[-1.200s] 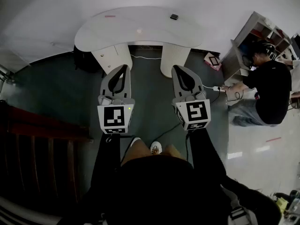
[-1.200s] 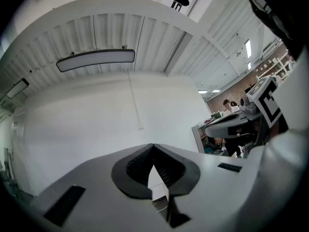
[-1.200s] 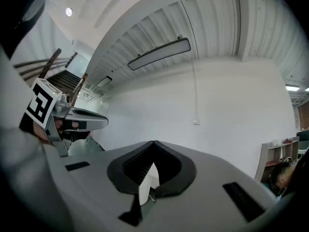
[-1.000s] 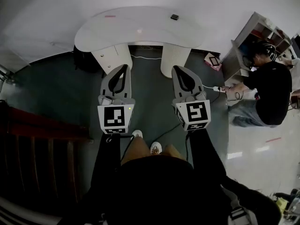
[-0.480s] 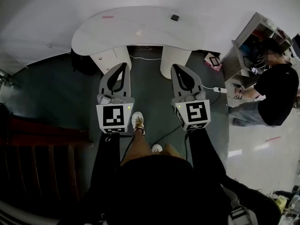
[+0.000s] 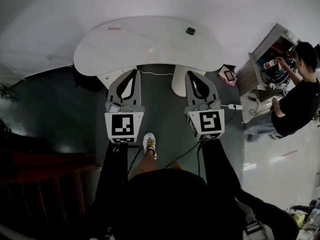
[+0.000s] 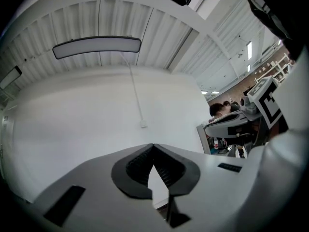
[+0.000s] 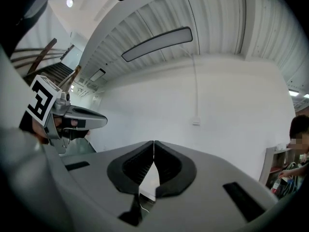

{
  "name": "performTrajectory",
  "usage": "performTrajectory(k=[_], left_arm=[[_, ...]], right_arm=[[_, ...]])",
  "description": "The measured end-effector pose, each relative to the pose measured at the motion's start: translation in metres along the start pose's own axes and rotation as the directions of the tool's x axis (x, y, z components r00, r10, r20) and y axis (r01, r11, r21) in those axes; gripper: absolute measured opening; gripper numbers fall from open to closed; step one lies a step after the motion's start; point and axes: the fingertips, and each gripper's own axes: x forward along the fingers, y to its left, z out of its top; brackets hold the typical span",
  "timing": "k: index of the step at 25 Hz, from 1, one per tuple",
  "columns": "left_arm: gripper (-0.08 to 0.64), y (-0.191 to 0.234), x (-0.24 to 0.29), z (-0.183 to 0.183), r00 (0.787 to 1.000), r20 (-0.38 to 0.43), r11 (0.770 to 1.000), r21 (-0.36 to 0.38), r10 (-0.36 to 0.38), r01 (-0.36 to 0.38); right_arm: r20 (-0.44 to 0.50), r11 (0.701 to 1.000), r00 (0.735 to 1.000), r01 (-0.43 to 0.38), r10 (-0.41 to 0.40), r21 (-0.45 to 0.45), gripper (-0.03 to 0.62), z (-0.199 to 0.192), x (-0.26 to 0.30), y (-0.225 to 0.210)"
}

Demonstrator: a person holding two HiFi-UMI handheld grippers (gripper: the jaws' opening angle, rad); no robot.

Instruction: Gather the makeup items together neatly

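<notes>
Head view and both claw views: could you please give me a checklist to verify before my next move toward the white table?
1. Left claw empty: ok, the jaws are together with nothing between them.
2. Right claw empty: ok, the jaws are together with nothing between them.
3. Claws opened for a grasp: not ok, both are shut.
4. Makeup items located: cannot tell. The white table shows only a small dark object and a pink mark.
5. Floor path free: not ok, a black cable lies beside the shoe.
6. Bystander clear of the table: ok, at the shelf to the right.
</notes>
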Motion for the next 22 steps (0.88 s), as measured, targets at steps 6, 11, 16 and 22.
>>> performTrajectory(k=[6,11,16,22], left_arm=[[0.015,0.045,0.054,-0.006,0.999,0.009,0.999,0.002,-0.033,0.033],[0.015,0.076,0.093,-0.013,0.998,0.019,0.998,0.001,-0.059,0.059],[0.015,0.102,0.123,-0.022,0.996,0.036,0.996,0.004,-0.086,0.086],[0.015,0.121,0.143,-0.033,0.994,0.040,0.994,0.004,-0.105,0.105]], right_arm=[[-0.005,1.000,1.000,0.026,-0.026,0.010,0.028,0.008,0.065,-0.006],[-0.009,0.999,0.999,0.053,-0.053,-0.007,0.028,0.012,0.112,-0.010],[0.001,0.997,0.997,0.076,-0.076,-0.005,0.028,0.010,0.152,-0.009],[-0.013,0.996,0.996,0.090,-0.090,-0.026,0.028,0.006,0.178,-0.006]])
